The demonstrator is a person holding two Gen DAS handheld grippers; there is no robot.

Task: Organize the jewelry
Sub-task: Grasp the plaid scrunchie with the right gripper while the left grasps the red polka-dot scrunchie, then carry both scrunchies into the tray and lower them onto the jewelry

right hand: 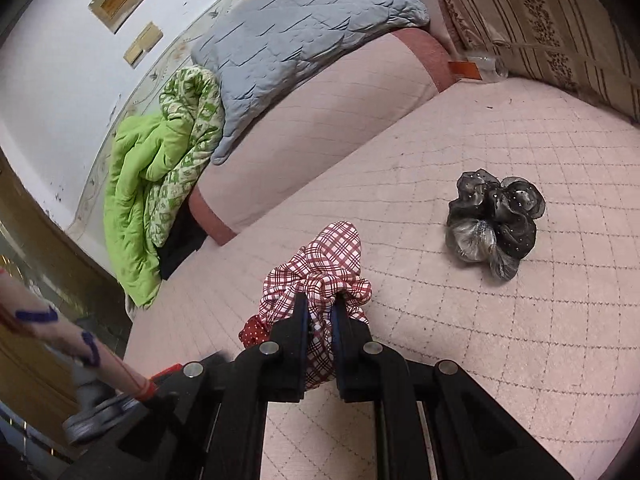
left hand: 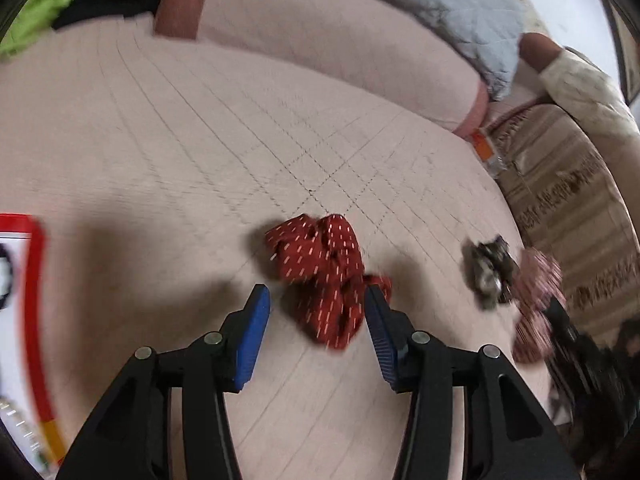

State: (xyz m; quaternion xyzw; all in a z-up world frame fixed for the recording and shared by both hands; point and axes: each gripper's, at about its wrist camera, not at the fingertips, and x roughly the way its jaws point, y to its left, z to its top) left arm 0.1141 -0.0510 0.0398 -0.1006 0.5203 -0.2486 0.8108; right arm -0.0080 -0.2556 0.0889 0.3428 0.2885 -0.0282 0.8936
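Note:
A dark red scrunchie with white dashes (left hand: 322,276) lies on the pink quilted bed (left hand: 200,152). My left gripper (left hand: 317,300) is open, its blue pads on either side of the scrunchie's near end. My right gripper (right hand: 320,312) is shut on a red-and-white plaid scrunchie (right hand: 320,268) and holds it just above the bed. The plaid scrunchie shows blurred at the right of the left wrist view (left hand: 536,280). A black sheer scrunchie (right hand: 494,218) lies on the bed to the right; it also shows in the left wrist view (left hand: 488,274). A bit of the red scrunchie (right hand: 252,330) peeks out left of my right gripper.
A white box with a red border (left hand: 28,320) lies at the left. A pink bolster (right hand: 320,120), a grey pillow (right hand: 296,28) and a green blanket (right hand: 152,184) lie at the bed's far side. A patterned cushion (right hand: 552,12) and a small clear bottle (right hand: 480,67) are at the right.

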